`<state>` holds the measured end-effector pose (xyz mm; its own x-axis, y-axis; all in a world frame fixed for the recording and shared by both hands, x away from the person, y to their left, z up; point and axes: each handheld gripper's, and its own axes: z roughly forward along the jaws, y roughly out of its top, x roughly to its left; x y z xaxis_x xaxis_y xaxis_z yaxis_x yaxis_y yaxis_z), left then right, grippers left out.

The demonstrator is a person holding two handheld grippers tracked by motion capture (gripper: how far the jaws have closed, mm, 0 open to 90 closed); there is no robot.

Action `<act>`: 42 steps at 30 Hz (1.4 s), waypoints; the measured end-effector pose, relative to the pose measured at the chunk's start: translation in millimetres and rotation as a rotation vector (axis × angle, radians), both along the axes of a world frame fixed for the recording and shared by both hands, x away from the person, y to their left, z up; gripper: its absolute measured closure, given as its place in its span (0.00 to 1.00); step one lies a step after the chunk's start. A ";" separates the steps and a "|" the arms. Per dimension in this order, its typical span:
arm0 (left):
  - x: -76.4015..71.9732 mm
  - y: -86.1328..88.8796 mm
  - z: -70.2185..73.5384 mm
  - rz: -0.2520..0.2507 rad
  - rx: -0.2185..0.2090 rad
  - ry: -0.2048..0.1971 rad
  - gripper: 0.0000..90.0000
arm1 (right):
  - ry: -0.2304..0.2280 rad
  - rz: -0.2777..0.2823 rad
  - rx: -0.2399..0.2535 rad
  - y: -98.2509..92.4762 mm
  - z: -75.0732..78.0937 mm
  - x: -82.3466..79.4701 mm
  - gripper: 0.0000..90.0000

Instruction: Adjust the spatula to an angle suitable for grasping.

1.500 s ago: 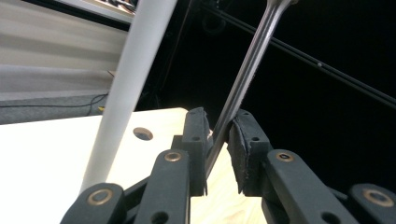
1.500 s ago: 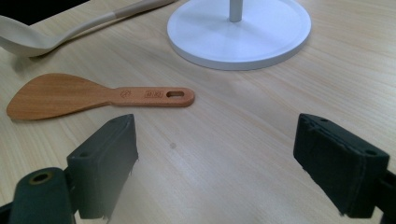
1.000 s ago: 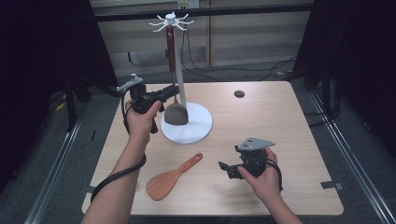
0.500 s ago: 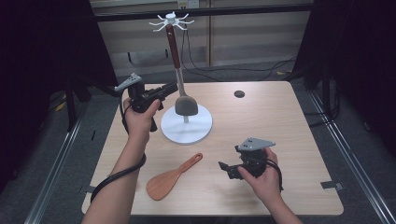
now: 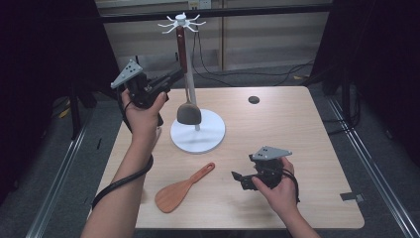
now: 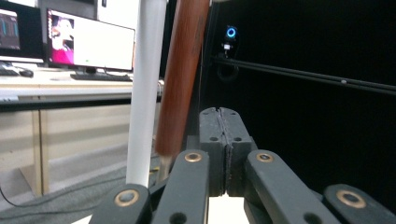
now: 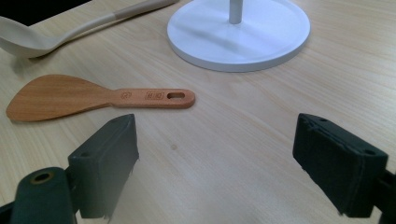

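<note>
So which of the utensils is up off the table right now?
The dark-headed spatula with the brown handle, hanging beside the stand's pole; the wooden rice paddle and pale ladle lie flat.

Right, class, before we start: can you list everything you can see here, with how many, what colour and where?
table: one, pale wood, bearing all the rest
utensil stand: one, white, round base mid-table, hooks on top
spatula: one, brown handle, grey head, upright beside the stand's pole, head above the base
rice paddle: one, orange-brown wood, flat on the near side of the table
ladle: one, cream, lying beyond the paddle
small disc: one, black, far side of the table
screens: two, lit, on a desk behind
left claw: black, raised by the pole; its jaws have just been closing and are shut, nothing between the pads
right claw: black, open, low over the table
hands: left hand, right hand
</note>
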<state>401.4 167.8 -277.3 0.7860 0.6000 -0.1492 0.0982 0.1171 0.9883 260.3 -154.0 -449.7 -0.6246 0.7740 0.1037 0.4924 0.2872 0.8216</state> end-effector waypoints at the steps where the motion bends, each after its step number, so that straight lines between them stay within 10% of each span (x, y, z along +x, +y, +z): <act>1: 0.2 -1.5 4.2 -0.003 -0.010 -0.004 0.99 | 0.002 -0.002 0.001 0.3 -0.1 -0.1 0.15; 17: 8.8 -18.5 62.2 0.026 0.074 -0.028 1.00 | -0.001 -0.004 0.008 -2.4 0.3 1.1 0.15; 42: 17.7 -5.1 67.1 0.103 0.022 0.001 1.00 | 0.002 -0.006 0.007 -2.8 -1.0 1.6 0.15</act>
